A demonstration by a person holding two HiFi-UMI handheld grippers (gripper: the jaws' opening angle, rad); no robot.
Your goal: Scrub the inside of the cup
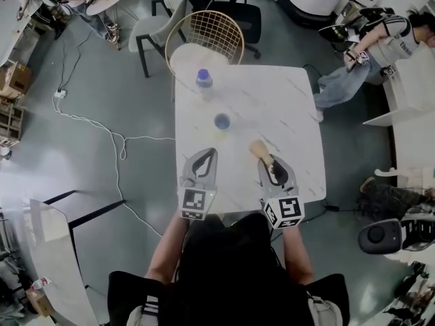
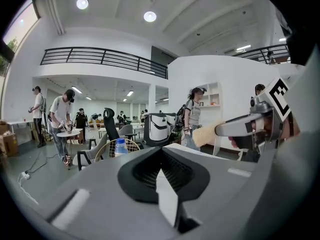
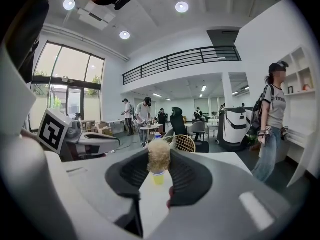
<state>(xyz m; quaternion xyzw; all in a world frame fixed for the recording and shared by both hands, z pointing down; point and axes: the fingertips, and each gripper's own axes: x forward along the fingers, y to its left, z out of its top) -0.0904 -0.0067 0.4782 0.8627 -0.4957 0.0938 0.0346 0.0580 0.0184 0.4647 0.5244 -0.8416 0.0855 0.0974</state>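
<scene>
Cup point(image 1: 222, 121), pale yellow with a blue rim, stands upright near the middle of the white marbled counter point(image 1: 285, 107), somewhat closer to its left edge than to its right. Nothing touches it. Beyond it, near the far left corner, stands a clear bottle point(image 1: 204, 79) with a blue cap, well apart from the cup. A wire chair point(image 1: 206, 34) with a pale seat is pushed up against the far edge.

Both claws hover over the near edge of the counter, side by side and pointing toward the far edge. The left claw point(image 1: 209, 153) is clenched on nothing: in the left gripper view its two dark pads meet at the tip with only bare counter showing below them. The right claw point(image 1: 270, 163) is clenched on a brush point(image 1: 259, 148), gripping its reddish handle low between the pads. The fluffy tan head sticks out past the tips toward the cup. The brush head is short of the cup, nearer the person and to the cup's right, with bare counter between them. In the right gripper view the brush head stands upright in the middle and the cup shows just beneath it.

Several people stand or sit in the room beyond the counter.
</scene>
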